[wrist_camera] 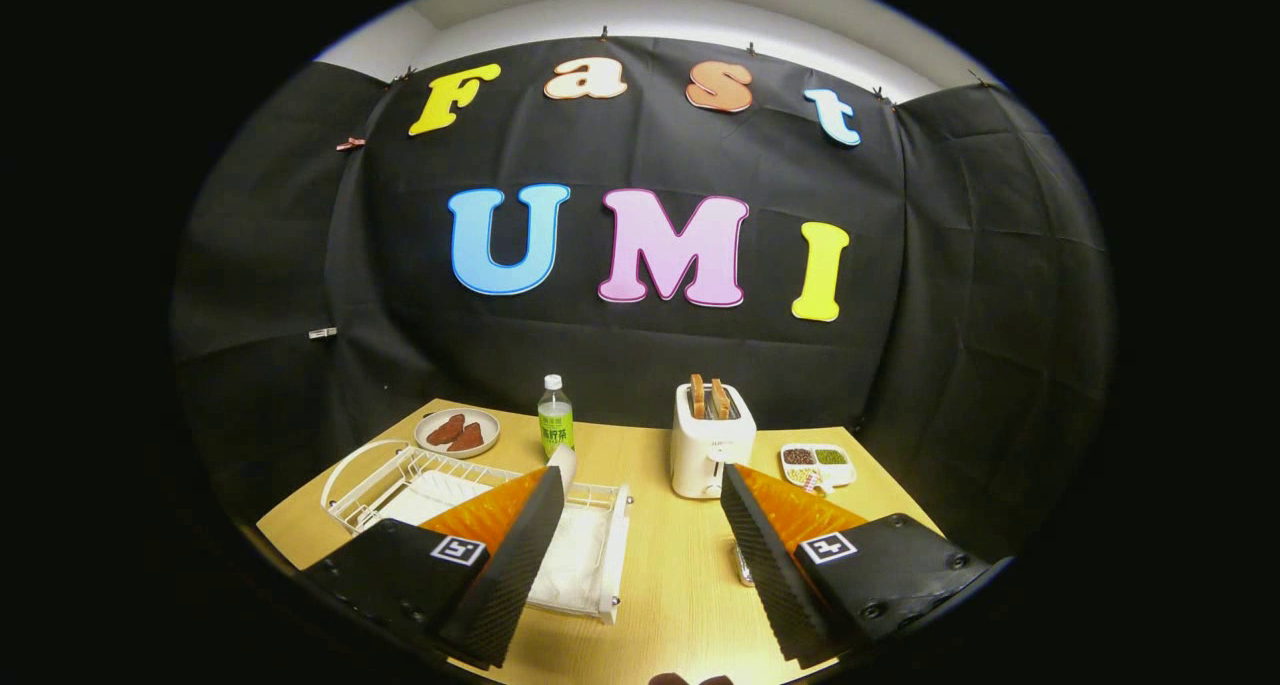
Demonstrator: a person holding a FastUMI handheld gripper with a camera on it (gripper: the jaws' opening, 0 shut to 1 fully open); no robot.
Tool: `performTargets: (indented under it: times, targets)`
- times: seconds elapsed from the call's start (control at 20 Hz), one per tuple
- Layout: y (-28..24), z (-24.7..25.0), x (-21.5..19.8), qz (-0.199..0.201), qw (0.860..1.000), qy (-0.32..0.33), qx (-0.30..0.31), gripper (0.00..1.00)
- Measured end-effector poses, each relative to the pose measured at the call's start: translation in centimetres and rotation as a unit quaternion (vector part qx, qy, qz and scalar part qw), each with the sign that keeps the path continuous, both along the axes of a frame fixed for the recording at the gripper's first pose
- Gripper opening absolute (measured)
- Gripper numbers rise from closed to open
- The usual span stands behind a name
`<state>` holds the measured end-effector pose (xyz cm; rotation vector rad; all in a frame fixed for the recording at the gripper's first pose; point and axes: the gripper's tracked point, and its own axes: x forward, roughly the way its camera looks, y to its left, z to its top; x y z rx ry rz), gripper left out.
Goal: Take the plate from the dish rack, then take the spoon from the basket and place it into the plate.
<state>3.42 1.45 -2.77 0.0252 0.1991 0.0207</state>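
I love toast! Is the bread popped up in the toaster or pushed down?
Popped up: two browned slices stick out above the white toaster, beyond the open fingers.

I can see 1 square black-and-white marker (458,550) on each finger of the gripper (642,472), whose fingers stand wide apart. The bottle (555,417) label is too small for me to read.

Table (660,565): rack (400,480), bottle (555,417), toaster (710,445).

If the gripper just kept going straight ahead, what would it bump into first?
Probably the toaster. The gripper is open, its fingers spread over the bare table, and the toaster stands just beyond the gap, slightly toward the right finger. Depth is hard to judge, so it might slip past on the bottle side.
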Motion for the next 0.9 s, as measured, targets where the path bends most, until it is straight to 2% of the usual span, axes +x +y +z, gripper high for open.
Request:
performTargets:
  times: [0.25,0.6,0.9]
  targets:
    - [3.4,-1.5,4.1,0.036,0.997,0.058,0.031,0.98]
    - [7.0,-6.7,8.6,0.047,0.982,0.179,0.045,0.98]
    - [8.0,-11.9,10.6,0.017,0.957,0.275,0.087,0.97]
